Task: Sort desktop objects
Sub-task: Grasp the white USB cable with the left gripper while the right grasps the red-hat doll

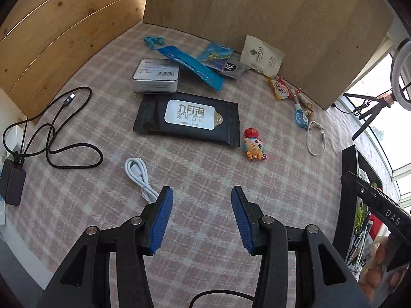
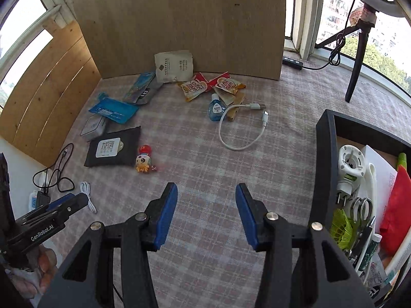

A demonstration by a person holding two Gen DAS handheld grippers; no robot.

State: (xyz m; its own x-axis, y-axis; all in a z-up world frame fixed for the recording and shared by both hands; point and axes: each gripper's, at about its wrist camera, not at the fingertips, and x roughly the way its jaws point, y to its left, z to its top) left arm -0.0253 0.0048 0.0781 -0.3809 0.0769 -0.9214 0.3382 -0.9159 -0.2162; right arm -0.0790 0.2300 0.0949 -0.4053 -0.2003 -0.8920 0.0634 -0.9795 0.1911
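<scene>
My left gripper [image 1: 201,218] stands open over bare checked cloth, nothing between its blue pads. Ahead of it lie a black wet-wipe pack [image 1: 188,119], a grey tin box [image 1: 156,75], a coiled white cable [image 1: 140,179] and a small octopus toy [image 1: 254,145]. My right gripper [image 2: 206,214] is open too and holds nothing. Beyond it are the octopus toy [image 2: 144,163], a looped white cable [image 2: 240,128], a blue bottle [image 2: 216,110], coffee sachets [image 2: 195,87] and the wipe pack [image 2: 113,147]. The left gripper [image 2: 60,202] shows at the right wrist view's left edge.
A black storage box [image 2: 323,159] with scissors, a plug and pens stands at the right. Wooden boards [image 2: 179,20] wall the back and left. A black cable [image 1: 59,133] with a charger lies left. A tripod [image 2: 357,59] stands at the back right. Blue packets [image 1: 195,66] lie near the tin.
</scene>
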